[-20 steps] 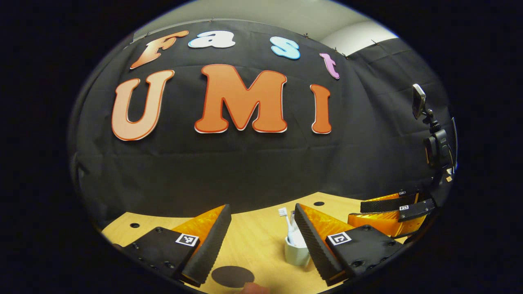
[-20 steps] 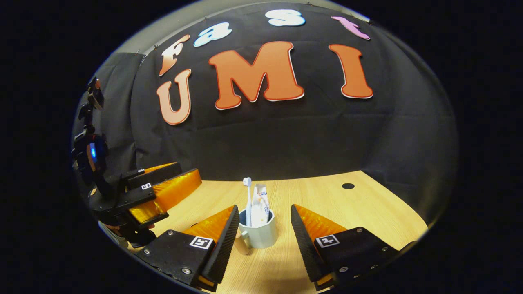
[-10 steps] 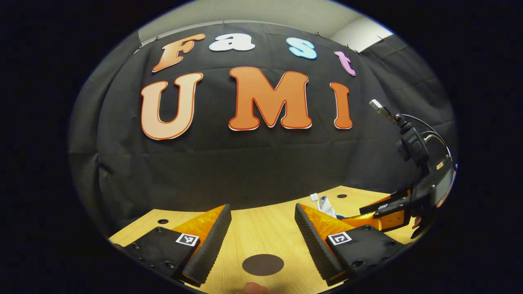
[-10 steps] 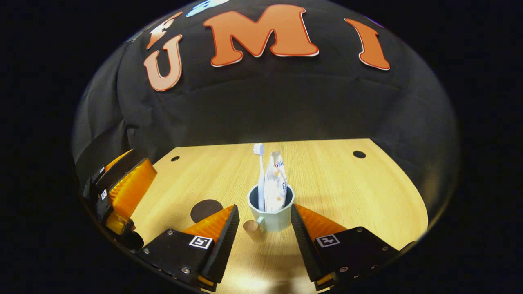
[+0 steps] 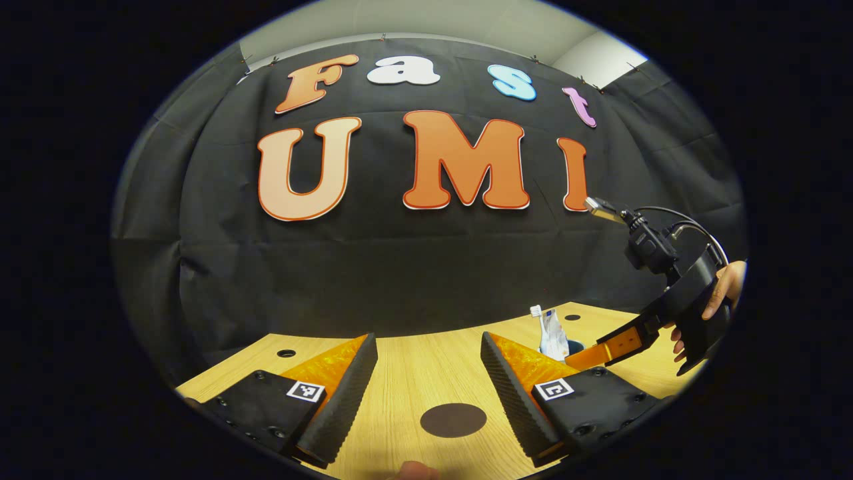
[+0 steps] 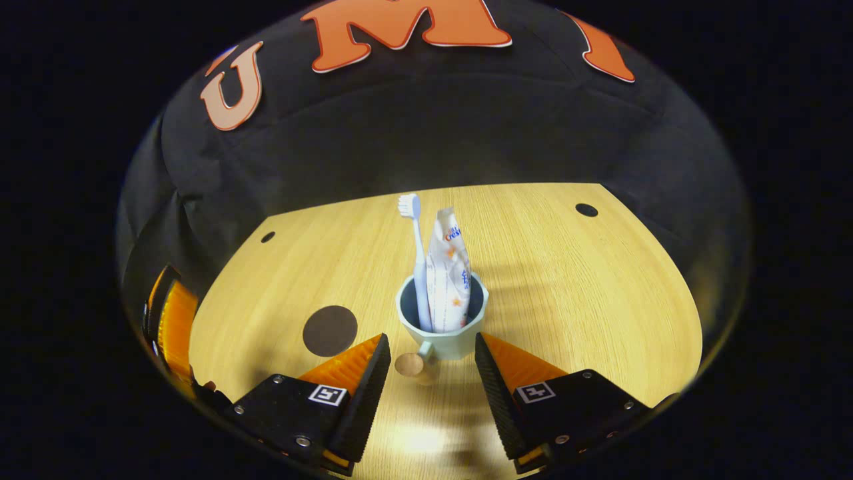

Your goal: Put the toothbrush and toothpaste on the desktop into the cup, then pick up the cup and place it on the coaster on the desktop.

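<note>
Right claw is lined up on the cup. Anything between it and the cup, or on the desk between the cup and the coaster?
Nothing visible. In the right gripper view the right claw stands open just short of the cup, whose handle faces it. The desktop between cup and coaster looks bare. The left claw hangs open above the coaster.

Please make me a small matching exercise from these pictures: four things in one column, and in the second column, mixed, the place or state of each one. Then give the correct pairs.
1. toothbrush
2. coaster
3. cup
4. right gripper

a. flat on the desktop, nothing on it
b. jaws open, just before the cup
c. stands in the cup, bristles up
d. on the desktop, holds the toothpaste

Pairs: 1-c, 2-a, 3-d, 4-b
</note>
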Demonstrator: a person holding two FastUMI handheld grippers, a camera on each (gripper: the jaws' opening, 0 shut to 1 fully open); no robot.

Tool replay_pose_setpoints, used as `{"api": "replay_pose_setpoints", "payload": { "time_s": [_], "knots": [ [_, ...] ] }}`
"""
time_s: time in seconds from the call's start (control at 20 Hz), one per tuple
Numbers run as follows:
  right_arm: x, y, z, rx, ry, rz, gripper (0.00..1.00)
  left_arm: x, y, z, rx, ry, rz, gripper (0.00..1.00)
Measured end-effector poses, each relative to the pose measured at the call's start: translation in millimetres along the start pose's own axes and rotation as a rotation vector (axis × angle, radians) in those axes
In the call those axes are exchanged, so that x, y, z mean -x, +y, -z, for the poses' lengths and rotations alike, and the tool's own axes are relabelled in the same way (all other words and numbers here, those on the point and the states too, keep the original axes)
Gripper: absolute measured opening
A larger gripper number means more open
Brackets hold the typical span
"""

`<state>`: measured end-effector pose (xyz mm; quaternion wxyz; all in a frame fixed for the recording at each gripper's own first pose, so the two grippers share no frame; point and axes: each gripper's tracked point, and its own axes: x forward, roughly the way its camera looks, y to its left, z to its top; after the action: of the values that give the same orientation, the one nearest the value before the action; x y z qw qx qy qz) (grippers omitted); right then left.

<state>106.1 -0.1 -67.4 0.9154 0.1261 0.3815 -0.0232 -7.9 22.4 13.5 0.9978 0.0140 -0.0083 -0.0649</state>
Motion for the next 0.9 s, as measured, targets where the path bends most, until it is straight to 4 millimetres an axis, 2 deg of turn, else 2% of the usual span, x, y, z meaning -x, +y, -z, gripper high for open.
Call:
{"api": "replay_pose_setpoints", "payload": {
  "time_s": [0.25,0.45,0.65,0.7,0.75,0.8,0.85,0.9],
  "knots": [
    [-22,1,15,-0.068,0.117,-0.009,0.79,4,15,10,0.043,0.012,-0.014,0.98],
    [-43,-13,23,-0.016,0.153,0.068,0.79,8,29,18,0.058,0.024,-0.031,0.98],
    [-39,-11,23,-0.002,0.148,0.093,0.71,9,36,26,0.070,0.043,-0.042,0.98],
    [-37,-11,24,0.006,0.150,0.102,0.63,10,36,28,0.075,0.049,-0.039,0.98],
    [-36,-10,24,0.013,0.154,0.112,0.64,9,36,31,0.080,0.055,-0.037,0.99],
    [-35,-10,26,0.020,0.161,0.120,0.56,9,37,33,0.084,0.061,-0.040,0.99],
    [-31,-9,26,0.014,0.168,0.128,0.55,10,40,34,0.084,0.066,-0.045,0.99],
    [-24,-8,22,0.009,0.160,0.131,0.28,12,42,35,0.084,0.068,-0.050,0.99]
  ]
}}
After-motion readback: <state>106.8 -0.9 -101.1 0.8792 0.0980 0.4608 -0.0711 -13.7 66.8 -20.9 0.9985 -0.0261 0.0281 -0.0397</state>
